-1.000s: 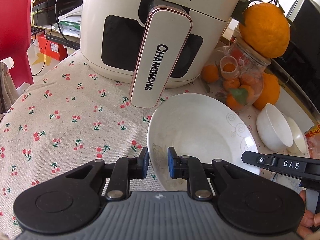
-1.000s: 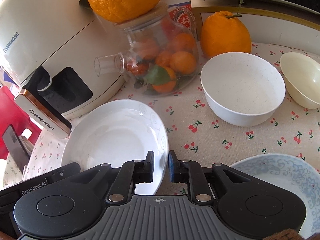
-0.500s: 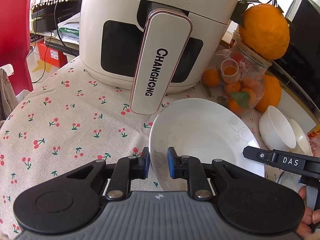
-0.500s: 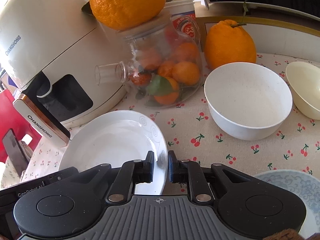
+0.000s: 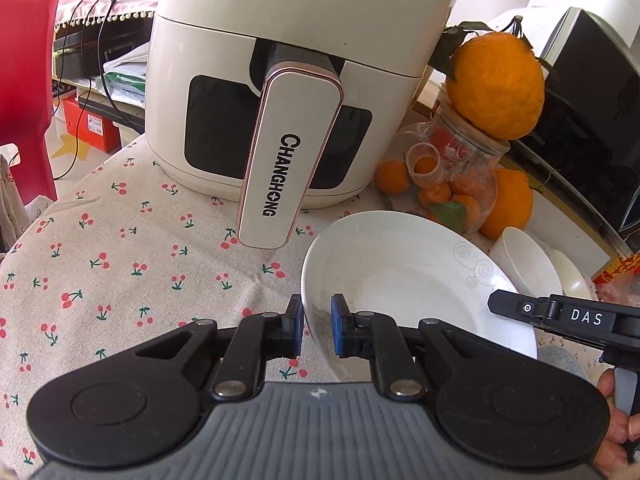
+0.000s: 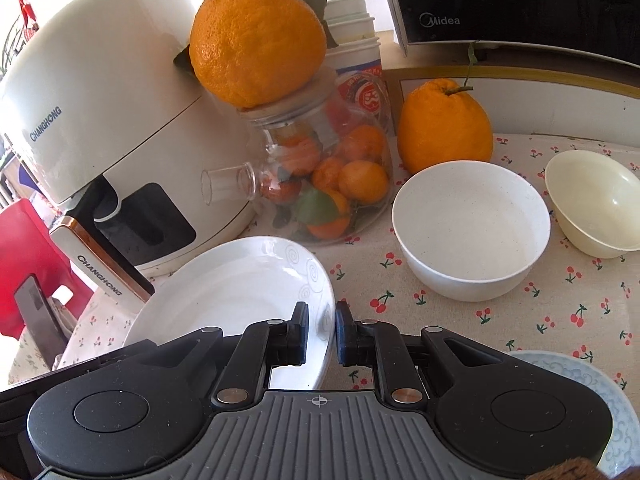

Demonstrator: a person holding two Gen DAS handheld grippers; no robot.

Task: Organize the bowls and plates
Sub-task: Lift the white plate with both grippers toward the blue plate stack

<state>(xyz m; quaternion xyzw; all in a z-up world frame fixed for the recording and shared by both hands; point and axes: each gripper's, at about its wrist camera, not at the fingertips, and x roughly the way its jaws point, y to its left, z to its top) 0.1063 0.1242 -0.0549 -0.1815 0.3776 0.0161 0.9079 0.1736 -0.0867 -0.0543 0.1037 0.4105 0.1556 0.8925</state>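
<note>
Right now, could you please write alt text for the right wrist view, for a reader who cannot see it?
The right gripper is shut on the rim of a white plate, tilted above a cherry-print tablecloth. Beyond it stand a white bowl, a cream bowl, a jar of oranges and an air fryer.

Both wrist views look steeply down from close by, sharing the white swirl-patterned ceramic plate [image 5: 400, 276] [image 6: 240, 280] from opposite rims.

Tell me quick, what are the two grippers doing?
Left gripper: jaws shut on the white plate rim.
Right gripper: jaws shut on the same plate's opposite rim.
</note>
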